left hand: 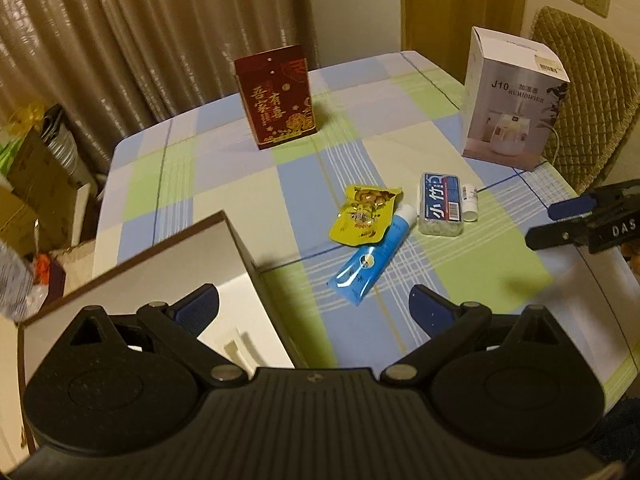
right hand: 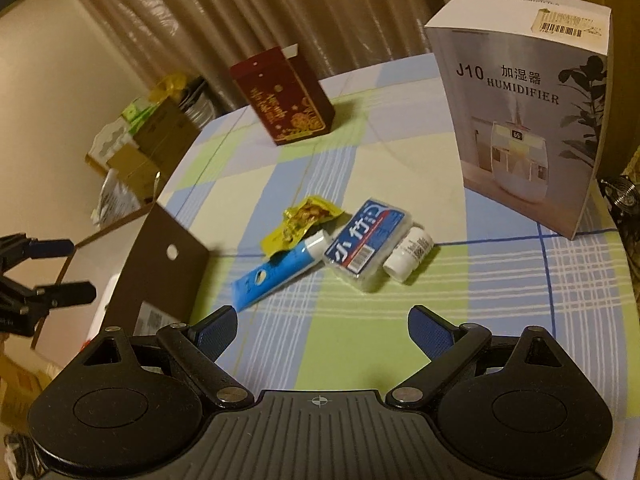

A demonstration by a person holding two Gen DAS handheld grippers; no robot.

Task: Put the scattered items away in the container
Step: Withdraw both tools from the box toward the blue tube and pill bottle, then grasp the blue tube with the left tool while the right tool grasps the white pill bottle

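Note:
Four items lie together mid-table: a yellow snack packet (left hand: 366,214) (right hand: 304,220), a blue tube (left hand: 370,258) (right hand: 280,270), a clear floss-pick box with a blue label (left hand: 440,204) (right hand: 368,248), and a small white bottle (left hand: 470,200) (right hand: 408,254). An open cardboard container (left hand: 160,280) (right hand: 160,280) stands at the table's front left. My left gripper (left hand: 316,312) is open and empty, its left finger over the container. My right gripper (right hand: 320,332) is open and empty, short of the items; it also shows in the left wrist view (left hand: 560,222).
A red gift box (left hand: 278,98) (right hand: 284,96) stands at the back of the checked tablecloth (left hand: 224,168). A white humidifier box (left hand: 514,100) (right hand: 528,120) stands back right. A padded chair (left hand: 588,92) is beyond it. Cartons (left hand: 28,184) sit on the floor left.

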